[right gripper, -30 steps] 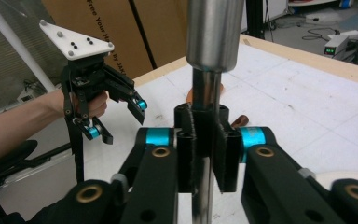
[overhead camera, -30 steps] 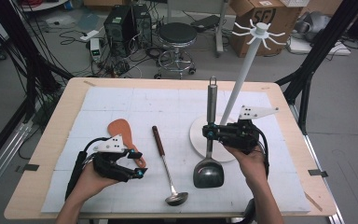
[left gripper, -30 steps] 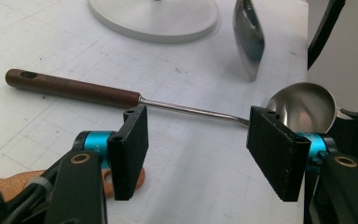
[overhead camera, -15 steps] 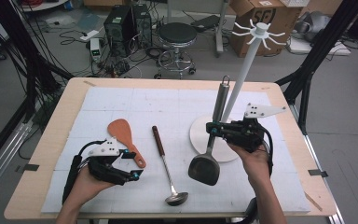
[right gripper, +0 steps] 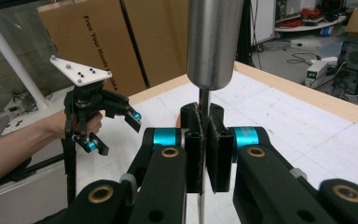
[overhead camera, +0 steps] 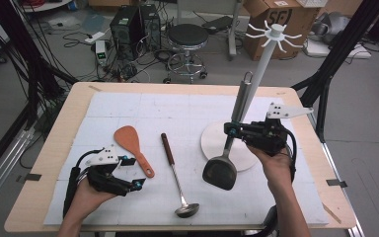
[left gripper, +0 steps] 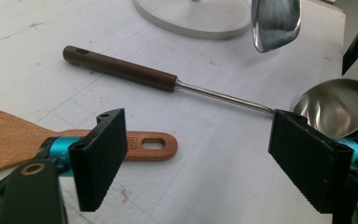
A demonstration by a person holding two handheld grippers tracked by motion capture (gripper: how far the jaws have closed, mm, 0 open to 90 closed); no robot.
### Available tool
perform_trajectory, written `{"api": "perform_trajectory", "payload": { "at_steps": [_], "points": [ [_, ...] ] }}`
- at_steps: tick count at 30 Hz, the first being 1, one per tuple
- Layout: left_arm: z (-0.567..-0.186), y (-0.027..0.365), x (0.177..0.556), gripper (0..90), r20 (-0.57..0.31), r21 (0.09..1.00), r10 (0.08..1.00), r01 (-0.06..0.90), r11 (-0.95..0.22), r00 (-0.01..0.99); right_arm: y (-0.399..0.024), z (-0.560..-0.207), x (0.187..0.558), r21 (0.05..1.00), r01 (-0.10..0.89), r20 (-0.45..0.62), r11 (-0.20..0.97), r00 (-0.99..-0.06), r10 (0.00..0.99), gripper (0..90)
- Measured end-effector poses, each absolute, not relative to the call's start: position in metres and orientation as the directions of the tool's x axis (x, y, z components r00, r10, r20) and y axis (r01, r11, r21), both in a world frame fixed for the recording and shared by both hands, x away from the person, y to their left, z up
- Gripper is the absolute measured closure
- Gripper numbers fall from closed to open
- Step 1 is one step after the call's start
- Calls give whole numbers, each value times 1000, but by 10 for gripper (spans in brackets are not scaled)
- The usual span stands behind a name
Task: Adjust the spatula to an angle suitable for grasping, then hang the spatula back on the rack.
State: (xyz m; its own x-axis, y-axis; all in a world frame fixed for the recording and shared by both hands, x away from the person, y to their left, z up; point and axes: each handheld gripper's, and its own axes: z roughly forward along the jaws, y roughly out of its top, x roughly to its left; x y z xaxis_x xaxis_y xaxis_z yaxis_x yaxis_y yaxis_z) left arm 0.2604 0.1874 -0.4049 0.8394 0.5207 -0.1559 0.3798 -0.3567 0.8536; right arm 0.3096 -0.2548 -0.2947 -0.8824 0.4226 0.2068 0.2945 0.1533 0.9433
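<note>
The right hand-held gripper (overhead camera: 233,131) clamps the steel spatula's (overhead camera: 220,171) thin shaft, lifting it tilted toward the white hook stand (overhead camera: 272,35), presumably for hanging; the left hand-held gripper (overhead camera: 134,173), jaws just opening and empty, rests beside the wooden rice paddle (overhead camera: 130,140) on the surface (overhead camera: 128,106).

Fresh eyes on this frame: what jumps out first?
The metal spatula, lifted off the mat and tilted beside the white hook stand, clamped in the right gripper. At front left, the left gripper has just been opening its jaws, nothing between them, by the wooden rice paddle.

Right gripper view: metal spatula (right gripper: 214,42) handle cut off at top edge, its blade hidden below the jaws.
</note>
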Motion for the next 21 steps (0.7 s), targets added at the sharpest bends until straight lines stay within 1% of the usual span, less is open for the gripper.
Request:
{"api": "perform_trajectory", "payload": {
  "at_steps": [8, 21],
  "points": [
    [-406, 194, 260, 146, -154, 862, 556, 386, -329, 817, -255, -281, 313, 953, 270, 188, 136, -882, 432, 872],
    [-405, 197, 258, 141, -145, 863, 569, 385, -327, 810, -252, -261, 314, 962, 239, 159, 132, -883, 442, 872]
  ]
}}
